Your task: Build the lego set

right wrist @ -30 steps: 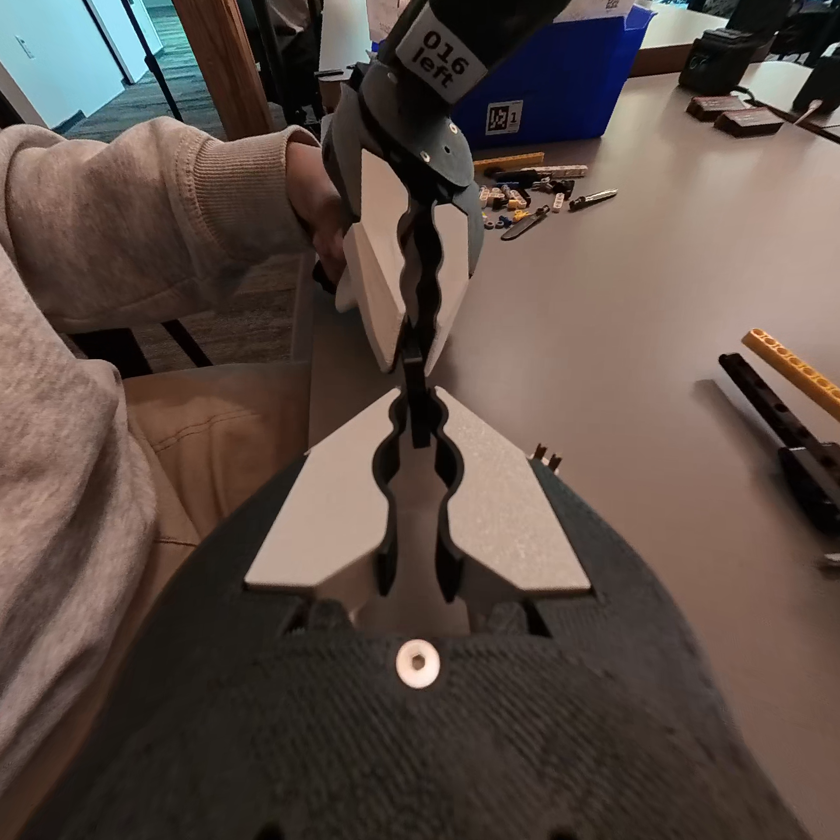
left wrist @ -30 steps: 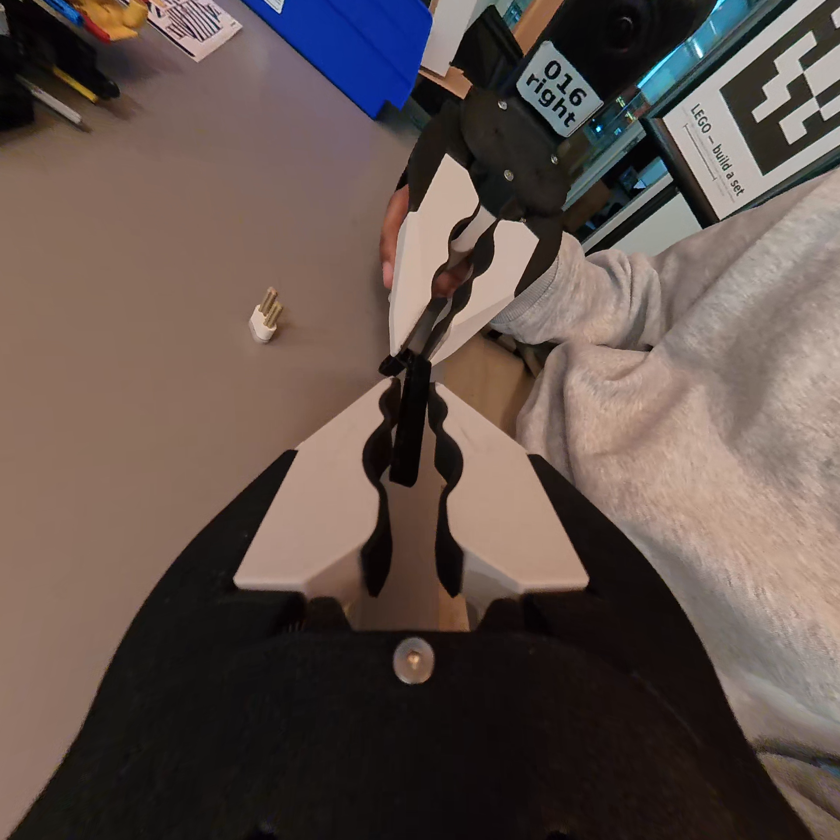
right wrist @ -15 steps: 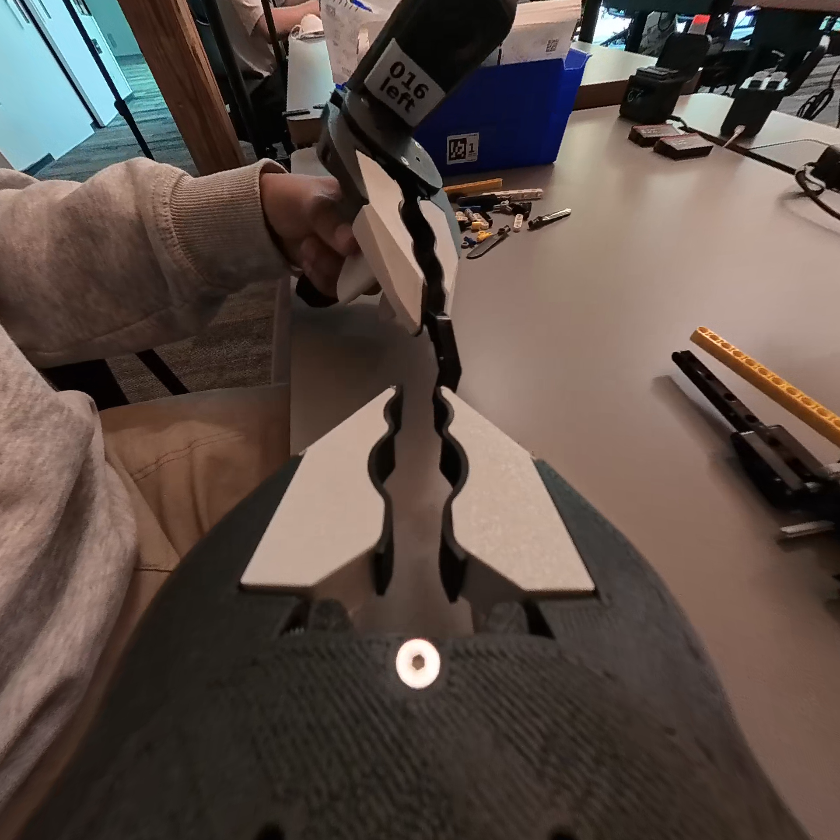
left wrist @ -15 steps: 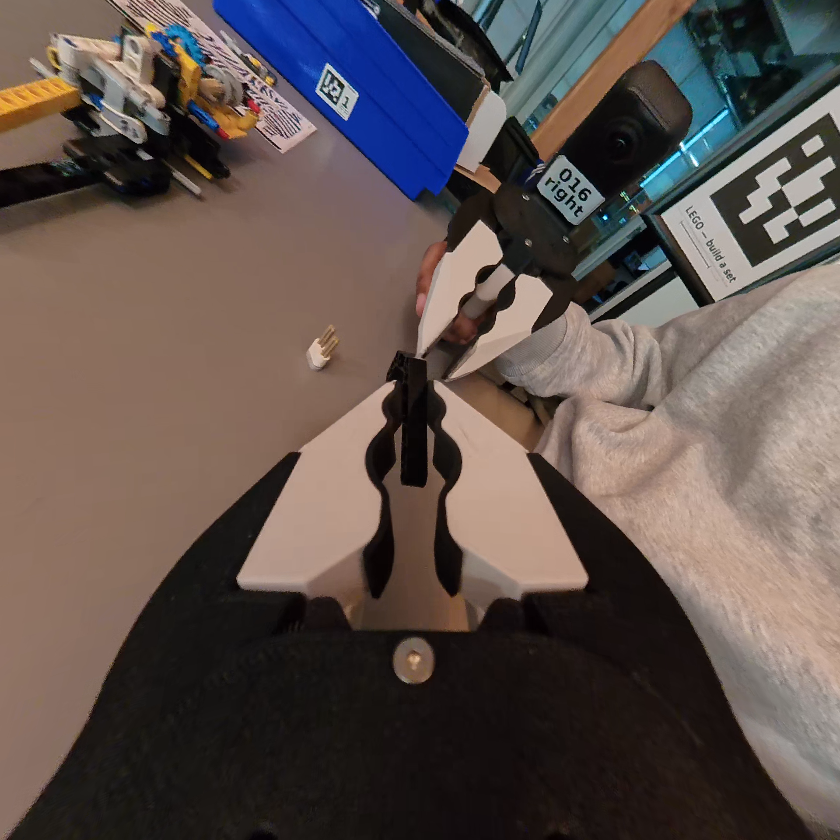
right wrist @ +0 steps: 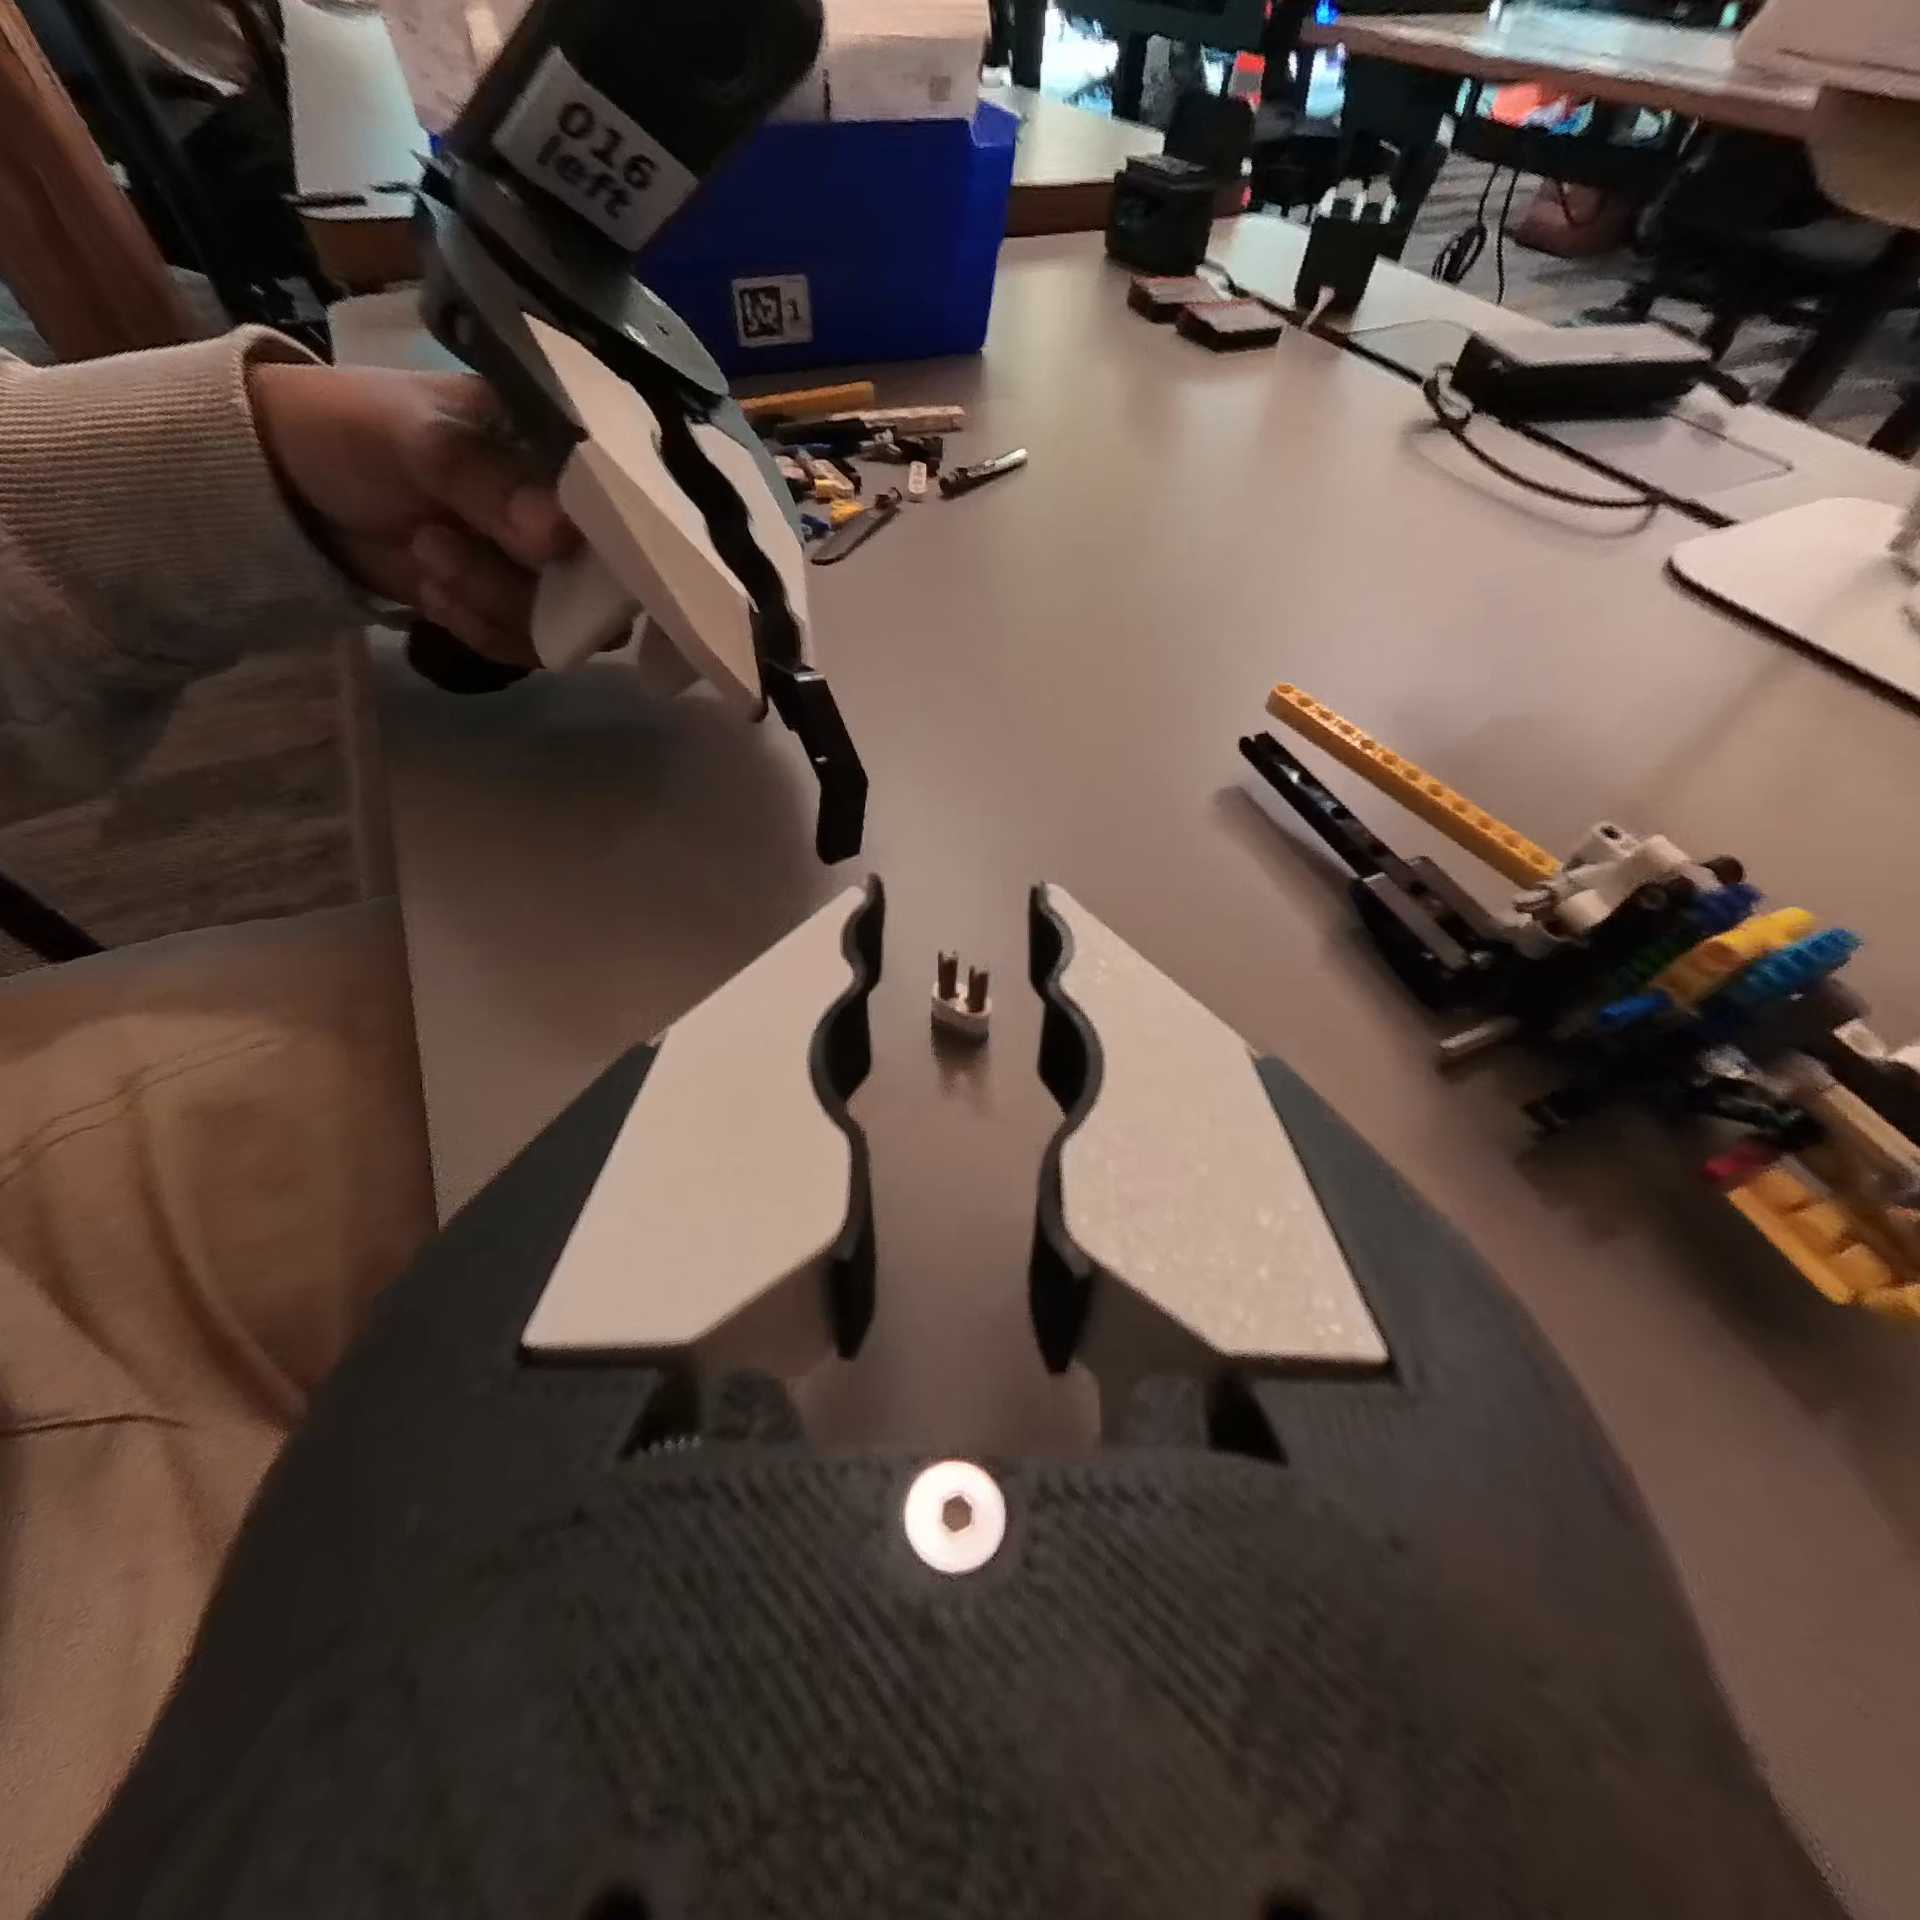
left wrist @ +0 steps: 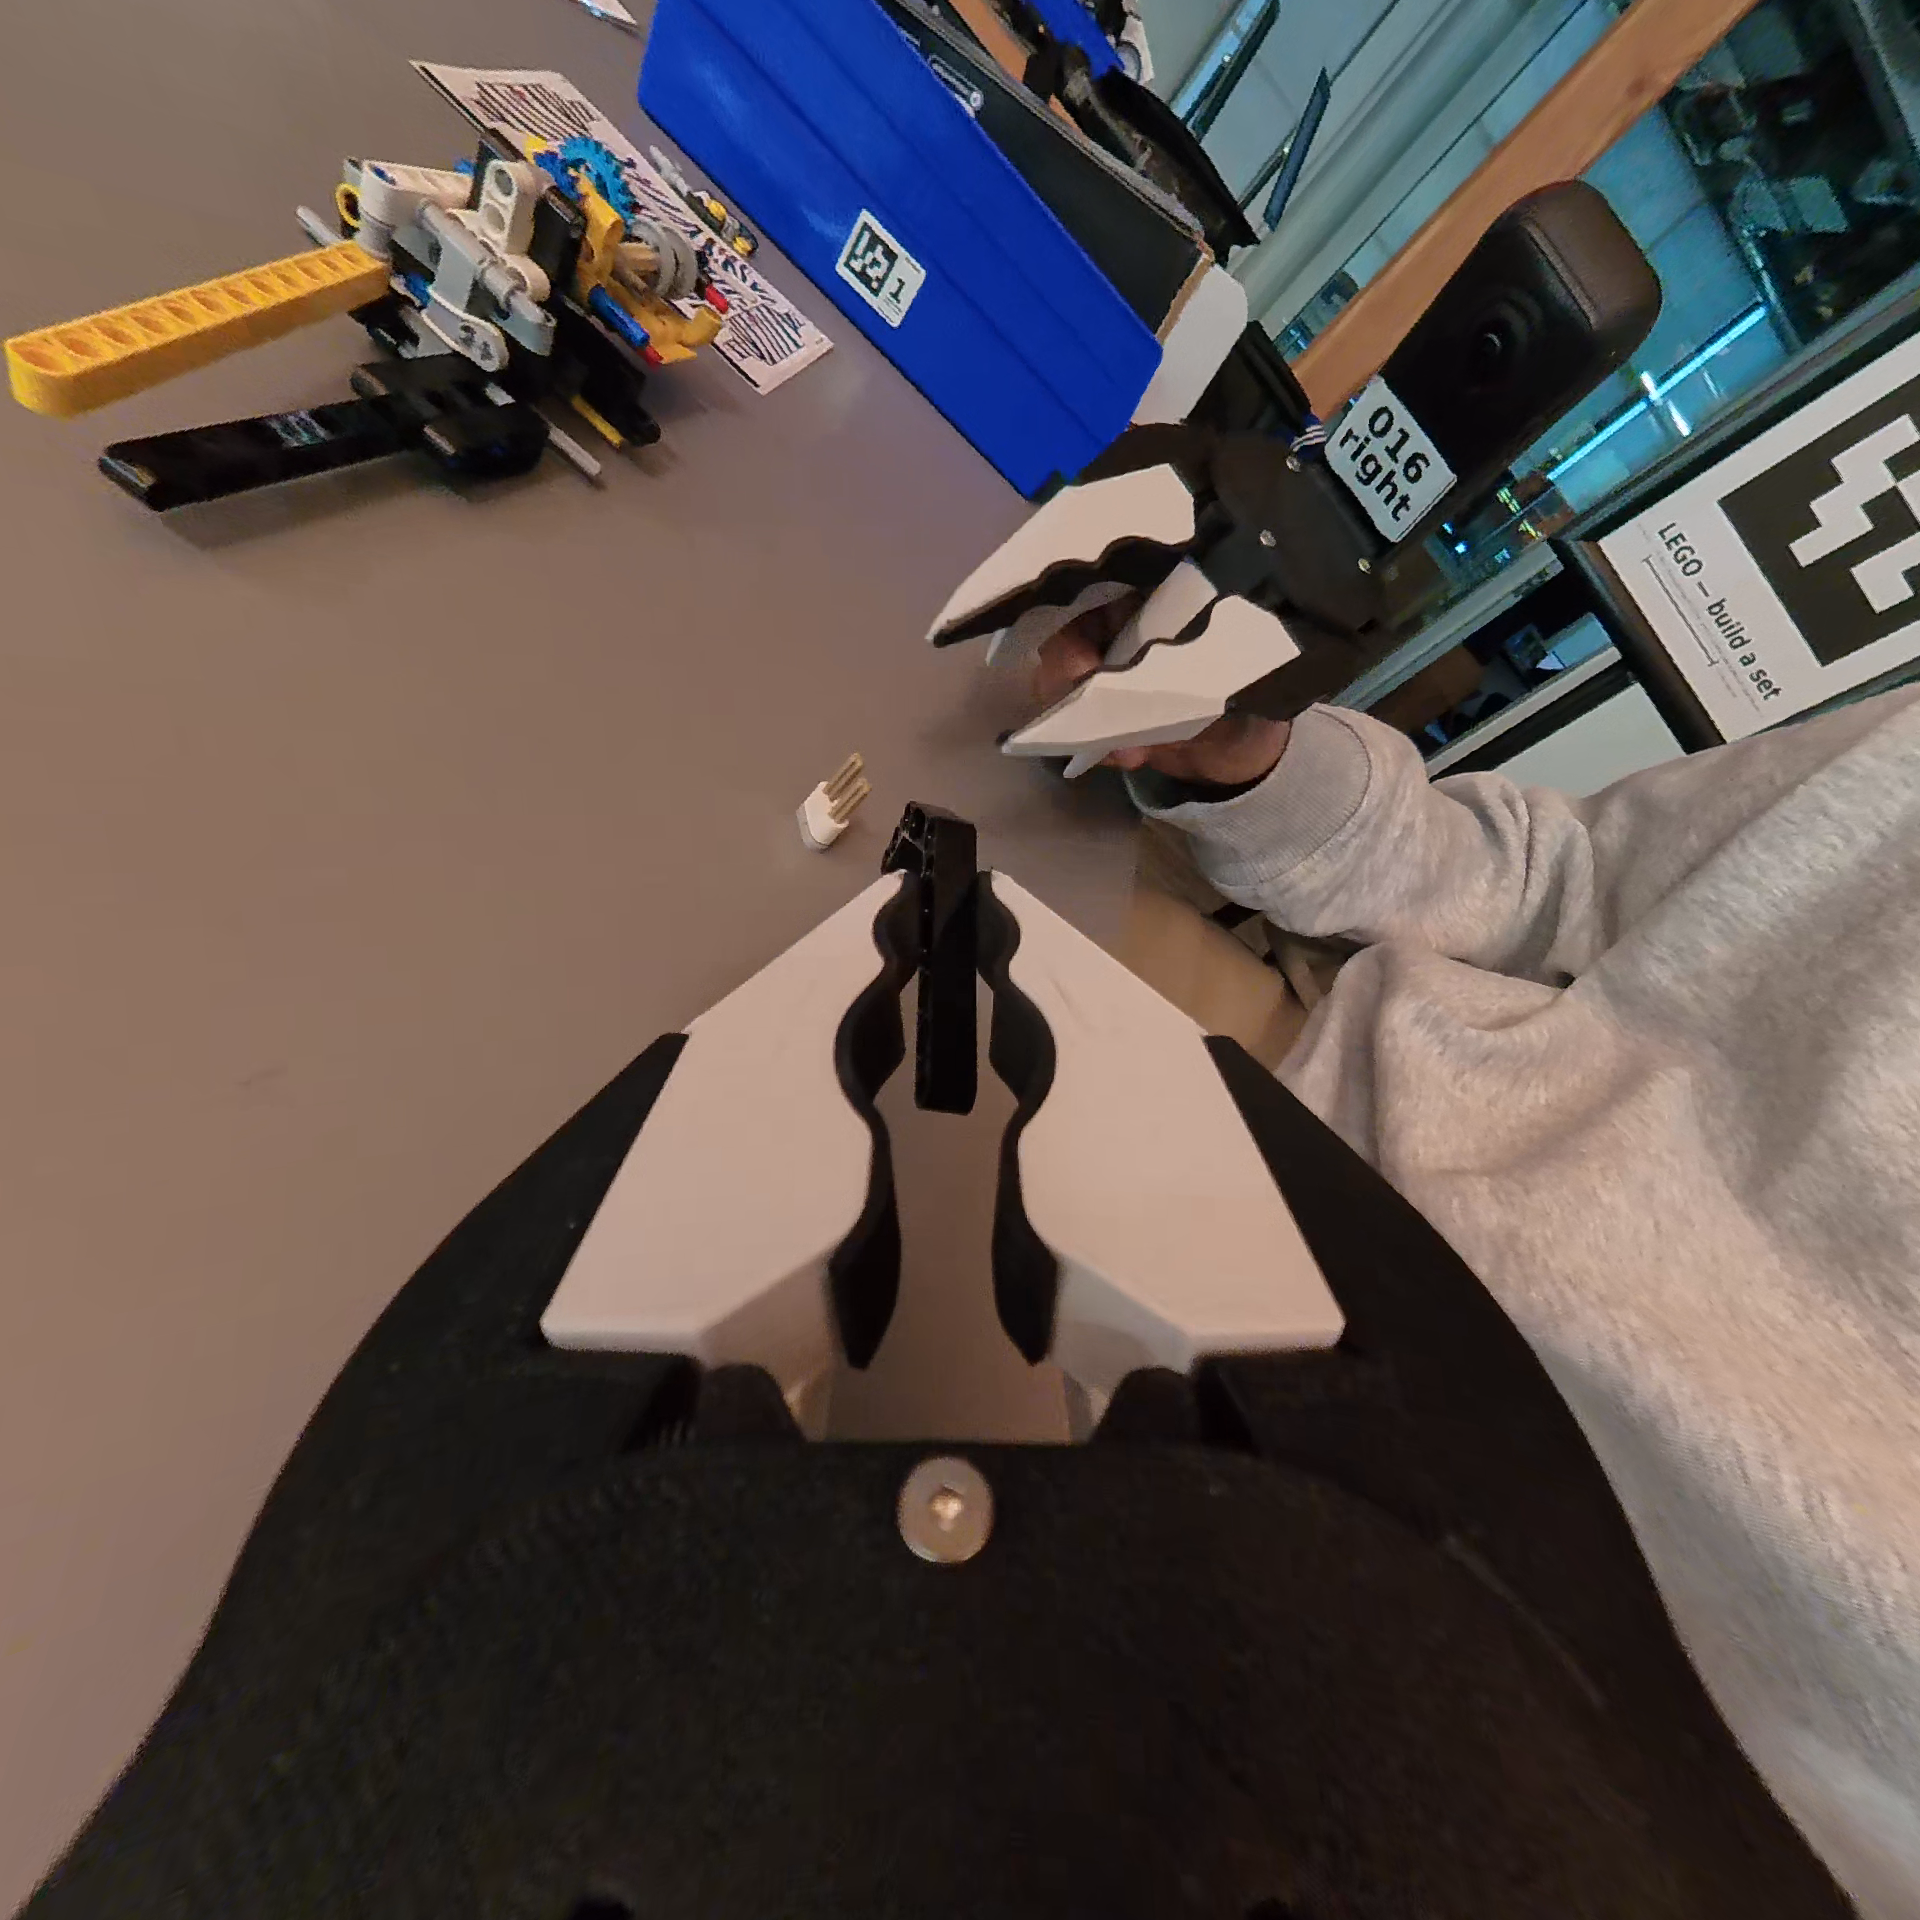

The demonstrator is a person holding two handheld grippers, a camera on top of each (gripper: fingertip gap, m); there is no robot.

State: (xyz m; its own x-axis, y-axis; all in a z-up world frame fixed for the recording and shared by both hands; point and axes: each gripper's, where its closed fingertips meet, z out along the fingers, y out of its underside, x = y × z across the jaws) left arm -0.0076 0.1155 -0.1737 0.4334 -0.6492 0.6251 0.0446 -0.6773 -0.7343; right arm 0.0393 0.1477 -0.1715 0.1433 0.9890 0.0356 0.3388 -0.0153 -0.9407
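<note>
My left gripper (left wrist: 940, 883) is shut on a black bent beam (left wrist: 943, 977), which sticks out past the fingertips above the grey table (left wrist: 416, 831). In the right wrist view the left gripper (right wrist: 771, 694) holds the beam (right wrist: 834, 774) up at the left. My right gripper (right wrist: 956, 899) is open and empty. A small white piece with tan pins (right wrist: 961, 1003) stands on the table between its fingers. In the left wrist view the right gripper (left wrist: 971, 688) is open, above and right of the white piece (left wrist: 831, 808).
The part-built model with a yellow beam and blue gears lies at the right (right wrist: 1558, 935), far left in the left wrist view (left wrist: 468, 291). Several loose pieces (right wrist: 862, 457) lie before a blue bin (right wrist: 862, 229). A grey-sleeved arm (left wrist: 1558, 1039) is at the right. About 7 centimeters separates my left fingertips from my right.
The right gripper let go of the black beam, opened wider and drew away over the white piece. The left gripper kept the beam and swung left, bringing the model into view.
</note>
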